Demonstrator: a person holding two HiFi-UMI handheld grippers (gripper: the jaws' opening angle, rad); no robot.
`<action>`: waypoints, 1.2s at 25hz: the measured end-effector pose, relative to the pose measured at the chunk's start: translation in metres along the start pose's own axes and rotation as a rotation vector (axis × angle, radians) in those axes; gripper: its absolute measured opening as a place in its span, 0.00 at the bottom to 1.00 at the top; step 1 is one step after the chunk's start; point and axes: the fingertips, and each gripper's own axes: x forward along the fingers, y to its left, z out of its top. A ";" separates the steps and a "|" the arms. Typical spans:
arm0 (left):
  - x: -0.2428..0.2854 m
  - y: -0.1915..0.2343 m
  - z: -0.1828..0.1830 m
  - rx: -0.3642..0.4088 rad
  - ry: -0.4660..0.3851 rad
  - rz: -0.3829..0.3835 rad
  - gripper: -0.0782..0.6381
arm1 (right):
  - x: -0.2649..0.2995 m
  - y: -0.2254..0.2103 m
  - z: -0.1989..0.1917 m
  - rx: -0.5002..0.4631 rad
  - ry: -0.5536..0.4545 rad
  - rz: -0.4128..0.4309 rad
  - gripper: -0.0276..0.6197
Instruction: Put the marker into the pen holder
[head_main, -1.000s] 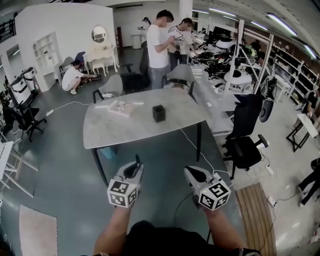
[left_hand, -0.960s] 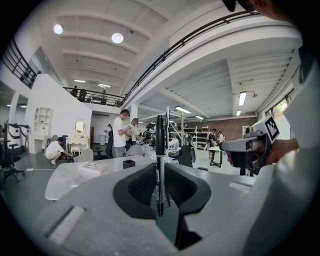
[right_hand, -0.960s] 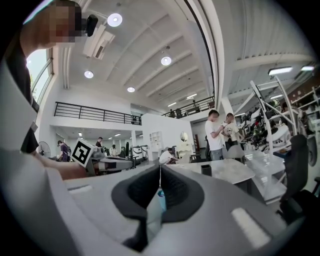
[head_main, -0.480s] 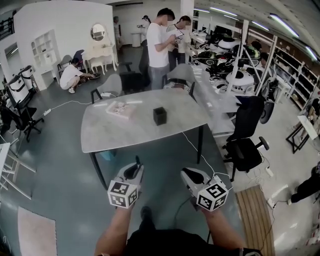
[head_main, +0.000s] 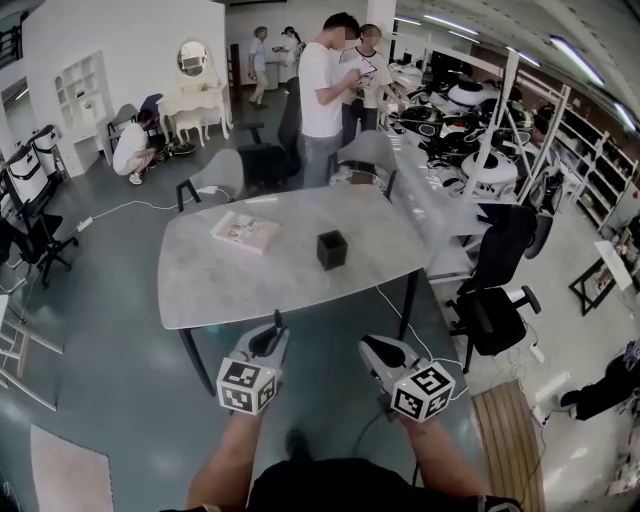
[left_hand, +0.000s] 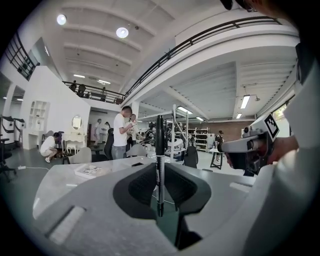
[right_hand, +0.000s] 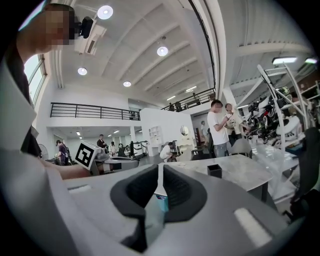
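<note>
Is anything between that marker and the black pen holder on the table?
Nothing visible. The left gripper holds the marker upright; only bare table lies before the pen holder, the booklet well left.

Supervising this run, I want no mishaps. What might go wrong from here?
The marker sticks well up out of the left gripper, so it may tilt or slip. The pen holder is small, in the middle of the table, easy to miss. A cable trails off its corner: trip risk.
</note>
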 end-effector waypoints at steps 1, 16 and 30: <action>0.005 0.010 0.002 -0.002 -0.001 -0.002 0.19 | 0.011 -0.002 0.002 0.000 0.002 0.001 0.09; 0.050 0.105 0.012 0.014 0.022 -0.085 0.19 | 0.116 -0.027 0.018 0.035 -0.016 -0.092 0.09; 0.103 0.119 0.025 0.011 0.026 -0.125 0.19 | 0.158 -0.068 0.040 0.069 -0.015 -0.095 0.09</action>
